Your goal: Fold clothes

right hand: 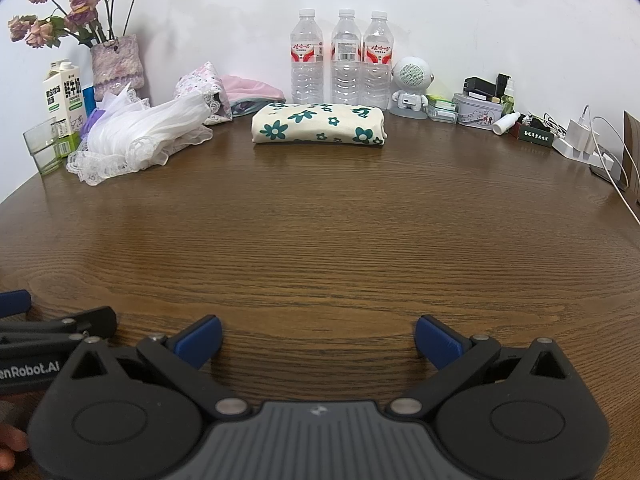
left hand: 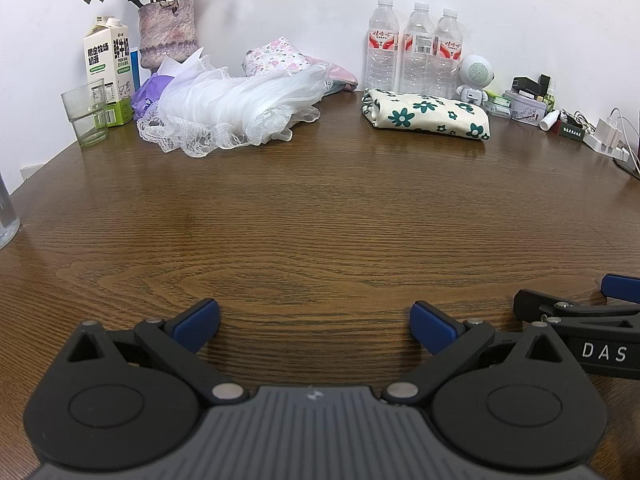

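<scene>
Wood-grain table point(left hand: 320, 220): both tools, left tool point(left hand: 314, 326) and right tool point(right hand: 318, 340), spread wide, pinching nothing; white lace garment point(left hand: 224, 108) apparently unfolded.

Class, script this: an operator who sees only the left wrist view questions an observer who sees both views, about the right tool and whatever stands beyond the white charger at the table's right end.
Operator: I see only one blue pad of the right tool. Is it holding cloth?
Observer: No. The right tool is open above the table, with nothing between its pads.
Operator: Is there anything beyond the white charger?
Observer: Yes. Past the charger, a brown upright panel stands at the frame's edge. I cannot tell what it is.
</scene>
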The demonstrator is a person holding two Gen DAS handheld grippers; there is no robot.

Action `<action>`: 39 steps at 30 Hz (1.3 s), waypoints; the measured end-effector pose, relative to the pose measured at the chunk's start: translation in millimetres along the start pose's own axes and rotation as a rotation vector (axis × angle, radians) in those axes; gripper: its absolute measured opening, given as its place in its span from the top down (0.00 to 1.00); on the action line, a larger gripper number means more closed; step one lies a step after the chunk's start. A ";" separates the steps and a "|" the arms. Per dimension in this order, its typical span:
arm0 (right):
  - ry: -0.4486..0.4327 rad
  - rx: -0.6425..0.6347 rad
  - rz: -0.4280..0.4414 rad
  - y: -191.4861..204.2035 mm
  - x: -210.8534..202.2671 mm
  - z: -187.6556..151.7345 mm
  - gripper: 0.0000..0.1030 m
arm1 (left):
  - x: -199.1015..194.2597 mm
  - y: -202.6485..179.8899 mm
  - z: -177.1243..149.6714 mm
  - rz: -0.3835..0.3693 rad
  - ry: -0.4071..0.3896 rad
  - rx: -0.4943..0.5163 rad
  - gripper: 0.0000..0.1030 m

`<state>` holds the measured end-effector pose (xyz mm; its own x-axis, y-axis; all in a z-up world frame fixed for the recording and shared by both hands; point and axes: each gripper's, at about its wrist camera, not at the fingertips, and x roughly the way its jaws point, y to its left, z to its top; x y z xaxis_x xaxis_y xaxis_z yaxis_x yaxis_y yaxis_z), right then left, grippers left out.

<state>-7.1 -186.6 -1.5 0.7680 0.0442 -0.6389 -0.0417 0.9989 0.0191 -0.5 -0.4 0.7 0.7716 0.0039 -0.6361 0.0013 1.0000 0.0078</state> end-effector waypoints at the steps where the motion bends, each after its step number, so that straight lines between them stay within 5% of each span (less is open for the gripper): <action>1: 0.000 0.000 0.000 0.2 -1.0 -0.7 0.00 | -0.2 -0.1 0.1 0.001 0.000 0.001 0.00; 13: 0.001 -0.009 0.007 3.3 8.8 6.4 0.00 | 3.6 1.6 2.0 0.001 0.001 0.002 0.00; 19: 0.013 -0.047 0.048 20.6 25.0 21.1 0.00 | 14.5 16.5 12.3 -0.064 0.008 0.060 0.00; 25: -0.023 -0.093 0.115 44.3 50.5 72.2 0.00 | 31.8 75.2 60.7 -0.137 -0.023 -0.026 0.00; 32: -0.020 -0.007 0.239 80.2 115.7 151.0 0.02 | 111.3 139.6 150.2 0.041 -0.022 -0.093 0.00; 36: -0.056 -0.091 0.171 90.8 124.8 151.6 0.07 | 123.3 142.8 151.0 -0.027 0.055 -0.170 0.00; 39: -0.015 -0.074 0.166 82.1 135.3 148.4 0.08 | 117.6 121.5 142.2 -0.093 -0.005 -0.094 0.00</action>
<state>188.2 -96.9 27.8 0.7564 0.2094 -0.6197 -0.2151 0.9743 0.0667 180.8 120.5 36.5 0.7739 -0.0885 -0.6271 0.0136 0.9923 -0.1233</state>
